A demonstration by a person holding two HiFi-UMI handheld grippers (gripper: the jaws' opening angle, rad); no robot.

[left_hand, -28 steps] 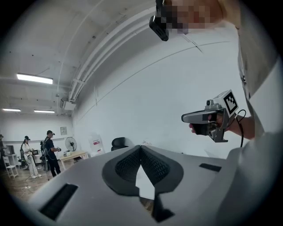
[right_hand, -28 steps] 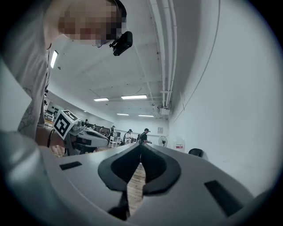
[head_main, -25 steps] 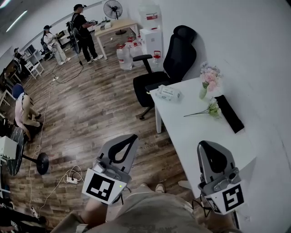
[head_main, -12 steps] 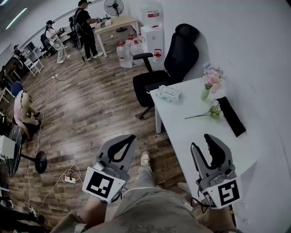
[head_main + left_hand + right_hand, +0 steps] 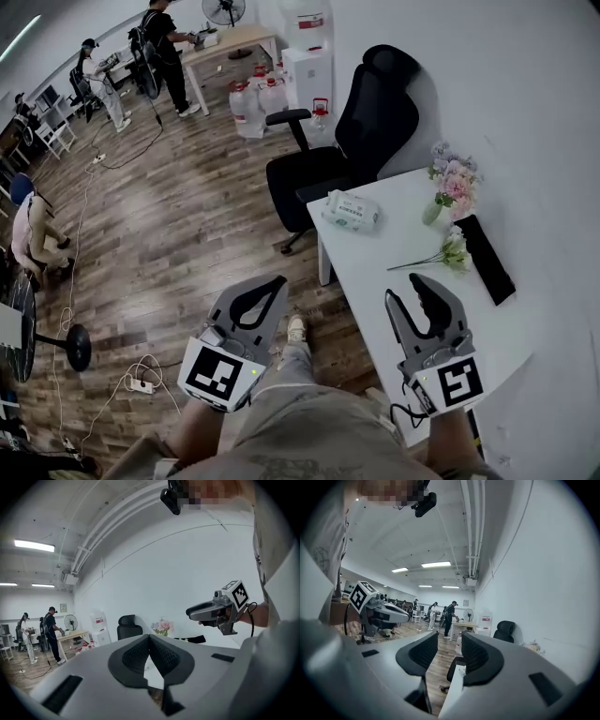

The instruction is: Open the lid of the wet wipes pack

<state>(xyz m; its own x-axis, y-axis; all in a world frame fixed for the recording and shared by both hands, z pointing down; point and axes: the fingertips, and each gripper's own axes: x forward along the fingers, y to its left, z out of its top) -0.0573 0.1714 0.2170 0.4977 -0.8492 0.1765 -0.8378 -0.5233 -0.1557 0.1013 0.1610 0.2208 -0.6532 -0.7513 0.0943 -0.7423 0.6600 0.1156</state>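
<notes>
Wipes pack [image 5: 351, 209] waits, lid not opened.
Left gripper [image 5: 273, 282] is shut, right gripper [image 5: 405, 289] is closing on nothing. A rushed reach could bump the vase [image 5: 432, 213] nearby.

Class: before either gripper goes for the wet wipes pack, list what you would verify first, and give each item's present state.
1. Wet wipes pack in view on the table: ok.
2. Lid shut: cannot tell, too small.
3. Right gripper jaws apart, nothing between them: ok, though they are closing.
4. Left gripper jaws apart: not ok, shut and empty.
5. A gripper at the pack: not ok, both are well short of it.
6. Loose flower apart from the pack: ok.
</notes>
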